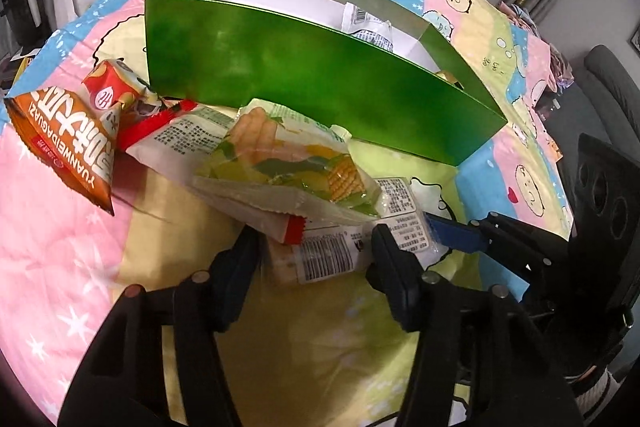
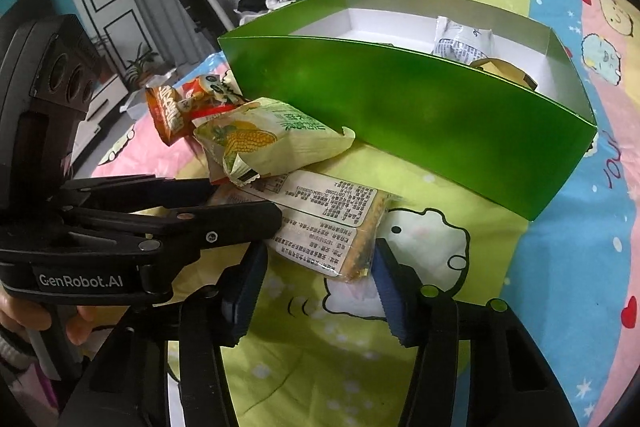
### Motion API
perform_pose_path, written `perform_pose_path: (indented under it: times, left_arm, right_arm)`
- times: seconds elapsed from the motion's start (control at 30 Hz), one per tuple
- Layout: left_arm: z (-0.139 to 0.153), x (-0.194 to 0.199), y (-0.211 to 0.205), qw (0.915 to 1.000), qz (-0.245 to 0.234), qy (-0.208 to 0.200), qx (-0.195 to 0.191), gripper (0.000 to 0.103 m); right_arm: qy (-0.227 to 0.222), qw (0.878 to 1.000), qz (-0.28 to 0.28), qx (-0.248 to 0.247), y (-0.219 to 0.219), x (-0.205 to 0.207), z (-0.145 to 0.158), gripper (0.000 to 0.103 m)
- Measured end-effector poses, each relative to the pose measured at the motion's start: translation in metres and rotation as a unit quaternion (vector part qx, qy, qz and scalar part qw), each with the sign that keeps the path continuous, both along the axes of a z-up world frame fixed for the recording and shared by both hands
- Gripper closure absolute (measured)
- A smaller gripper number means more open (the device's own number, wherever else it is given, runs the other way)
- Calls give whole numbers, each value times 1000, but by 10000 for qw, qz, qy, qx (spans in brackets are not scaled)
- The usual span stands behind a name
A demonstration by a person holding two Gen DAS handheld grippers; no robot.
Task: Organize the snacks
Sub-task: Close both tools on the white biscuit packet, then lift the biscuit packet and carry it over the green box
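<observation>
1. Basically, a pastel cartoon bedspread covers the whole surface – everything sits on it.
2. Green box, open top, lies behind the snack pile; one white packet and something yellow are already inside.
3. Corn snack bag lies on top of the pile, just in front of the box; orange bag at the far left side.
4. Flat cracker packet lies lowest, label up.
5. Left gripper – jaws astride one end of the cracker packet, right pad touching; firm grip – cannot tell.
6. Right gripper – jaws astride the other end, right pad against its edge, left pad apart.
</observation>
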State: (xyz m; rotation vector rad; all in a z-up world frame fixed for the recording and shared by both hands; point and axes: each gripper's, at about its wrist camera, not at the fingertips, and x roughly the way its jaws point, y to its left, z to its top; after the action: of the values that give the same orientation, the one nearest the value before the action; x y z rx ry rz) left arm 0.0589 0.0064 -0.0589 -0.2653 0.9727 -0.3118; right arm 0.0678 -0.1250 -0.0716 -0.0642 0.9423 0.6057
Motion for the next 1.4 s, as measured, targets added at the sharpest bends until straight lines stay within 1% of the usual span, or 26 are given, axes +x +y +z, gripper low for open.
perform_pose_path:
  times: [0.1, 0.13, 0.27, 0.53, 0.7, 0.8, 0.97, 1.13, 1.27, 1.4]
  left_arm:
    - [1, -3, 0, 10000, 30, 21, -13, 47]
    - [1, -5, 1, 10000, 60, 30, -45, 47]
    - [4, -14, -2, 9998, 77, 79, -143, 47]
    - [13, -42, -14, 9996, 28, 75, -270, 47]
    - [20, -57, -22, 9997, -12, -36, -221, 47]
    - [26, -62, -23, 9996, -9, -99, -282, 47]
    - [38, -68, -25, 9992, 30, -285, -266, 47]
    - [47, -74, -20, 9986, 127, -413, -291, 47]
    - [51, -79, -14, 9982, 240, -498, -248, 47]
    - [54, -82, -9, 9977, 305, -534, -288, 47]
  right_arm:
    - [-59, 10000, 9, -59, 1, -5, 1, 49]
    - [-63, 10000, 0, -54, 1, -7, 2, 50]
    - [-71, 9999, -74, 26, -4, -17, 6, 51]
    - [-76, 9998, -165, 48, -19, -48, 18, 51]
    - [-78, 9997, -216, 65, -23, -57, 25, 51]
    - [-200, 9995, -249, 61, -24, -69, 32, 51]
    - [-381, 9989, -254, 110, -27, -78, 44, 51]
    - [-515, 9984, -190, 151, -25, -81, 55, 51]
    - [-588, 9982, -86, 83, -17, -84, 57, 51]
    - [-637, 9979, -56, 89, -12, -86, 59, 51]
